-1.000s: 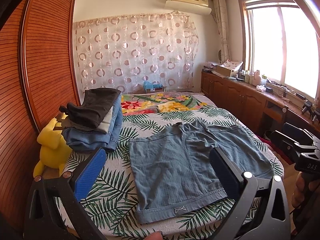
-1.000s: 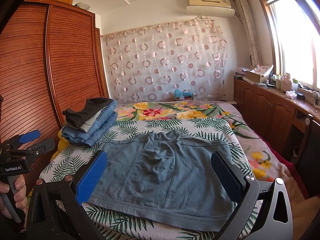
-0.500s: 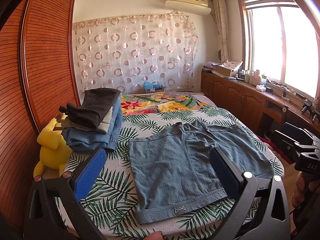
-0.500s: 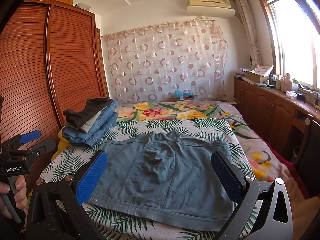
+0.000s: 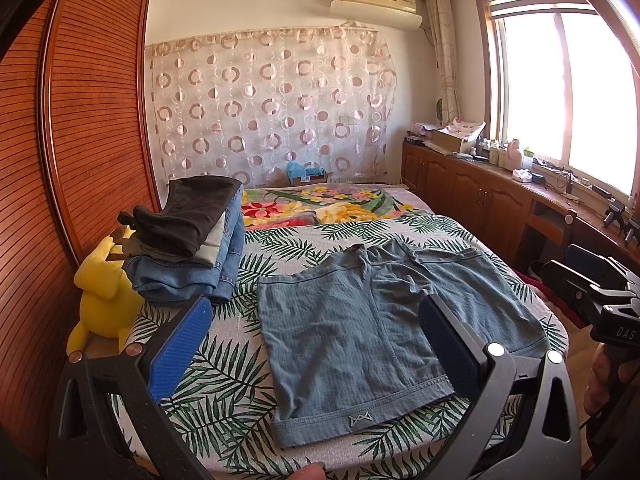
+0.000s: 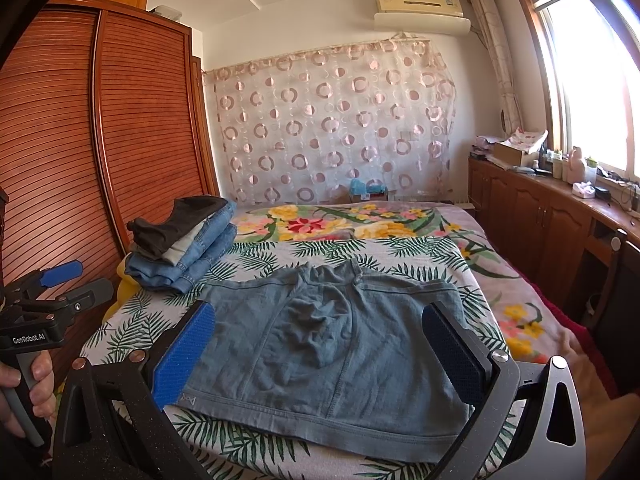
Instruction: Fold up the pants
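Nothing has moved: pants (image 5: 360, 332) lie flat (waistband nearest, legs pointing away), both grippers' fingers (image 5: 180, 344) (image 6: 184, 352) wide open, empty.

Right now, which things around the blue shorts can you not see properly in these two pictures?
- Shorts: near right corner hidden behind the left gripper finger, left wrist view.
- Same shorts: waistband logo partly covered by the right gripper pad, right wrist view.
- Yellow plush toy: mostly hidden behind the folded clothes stack.
- Items on the window counter: too small to tell.
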The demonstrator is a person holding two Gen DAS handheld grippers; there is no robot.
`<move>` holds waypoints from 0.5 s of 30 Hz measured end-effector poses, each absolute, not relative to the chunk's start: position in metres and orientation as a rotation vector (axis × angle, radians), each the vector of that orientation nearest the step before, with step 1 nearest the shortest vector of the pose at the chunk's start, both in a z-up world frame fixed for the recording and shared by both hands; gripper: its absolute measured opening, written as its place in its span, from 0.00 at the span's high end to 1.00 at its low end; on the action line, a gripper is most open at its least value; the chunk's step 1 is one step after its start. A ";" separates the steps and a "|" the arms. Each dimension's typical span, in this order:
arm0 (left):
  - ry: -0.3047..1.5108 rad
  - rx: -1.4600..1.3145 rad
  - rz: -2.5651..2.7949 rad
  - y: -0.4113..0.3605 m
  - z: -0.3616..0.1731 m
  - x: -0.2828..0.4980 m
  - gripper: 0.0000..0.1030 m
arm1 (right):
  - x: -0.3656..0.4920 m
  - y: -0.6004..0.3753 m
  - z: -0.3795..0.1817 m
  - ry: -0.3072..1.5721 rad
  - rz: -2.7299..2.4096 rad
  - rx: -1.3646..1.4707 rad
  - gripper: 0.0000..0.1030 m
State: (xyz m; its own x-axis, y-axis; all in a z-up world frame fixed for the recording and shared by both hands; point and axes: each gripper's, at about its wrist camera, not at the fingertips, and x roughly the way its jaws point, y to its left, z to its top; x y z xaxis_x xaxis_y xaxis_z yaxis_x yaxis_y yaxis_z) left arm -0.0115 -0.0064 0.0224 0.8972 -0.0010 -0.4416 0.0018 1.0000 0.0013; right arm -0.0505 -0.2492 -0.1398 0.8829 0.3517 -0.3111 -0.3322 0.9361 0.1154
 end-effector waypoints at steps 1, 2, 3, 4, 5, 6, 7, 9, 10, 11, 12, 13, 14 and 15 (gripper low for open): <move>0.458 0.002 -0.001 -0.007 0.023 -0.012 0.00 | -0.051 -0.249 -0.139 0.334 0.356 0.059 0.00; 0.458 0.002 -0.001 -0.007 0.023 -0.012 0.00 | -0.050 -0.249 -0.140 0.334 0.356 0.060 0.00; 0.457 0.002 -0.001 -0.007 0.022 -0.012 0.00 | -0.050 -0.249 -0.140 0.335 0.357 0.060 0.00; 0.458 0.002 -0.001 -0.007 0.022 -0.011 0.00 | -0.051 -0.249 -0.139 0.334 0.356 0.059 0.00; 0.458 0.002 -0.001 -0.007 0.023 -0.012 0.00 | -0.051 -0.249 -0.140 0.334 0.356 0.058 0.00; 0.457 0.003 -0.002 -0.007 0.024 -0.013 0.00 | -0.051 -0.249 -0.140 0.334 0.357 0.059 0.00; 0.458 0.003 -0.001 -0.007 0.023 -0.012 0.00 | -0.051 -0.249 -0.139 0.334 0.356 0.059 0.00; 0.461 0.002 -0.002 -0.007 0.024 -0.012 0.00 | -0.050 -0.249 -0.140 0.334 0.356 0.059 0.00; 0.462 0.001 -0.002 -0.006 0.022 -0.011 0.00 | -0.050 -0.249 -0.141 0.335 0.357 0.059 0.00; 0.465 0.000 -0.003 -0.006 0.022 -0.011 0.00 | -0.050 -0.249 -0.141 0.336 0.356 0.059 0.00; 0.468 0.000 -0.003 -0.006 0.021 -0.010 0.00 | -0.050 -0.248 -0.142 0.337 0.356 0.058 0.00; 0.474 0.000 -0.003 -0.006 0.021 -0.010 0.00 | -0.050 -0.248 -0.142 0.338 0.356 0.057 0.00; 0.481 0.002 -0.002 -0.005 0.020 -0.009 0.00 | -0.049 -0.248 -0.143 0.340 0.356 0.056 0.00; 0.485 0.004 0.001 -0.004 0.019 -0.008 0.00 | -0.049 -0.248 -0.142 0.343 0.356 0.056 0.00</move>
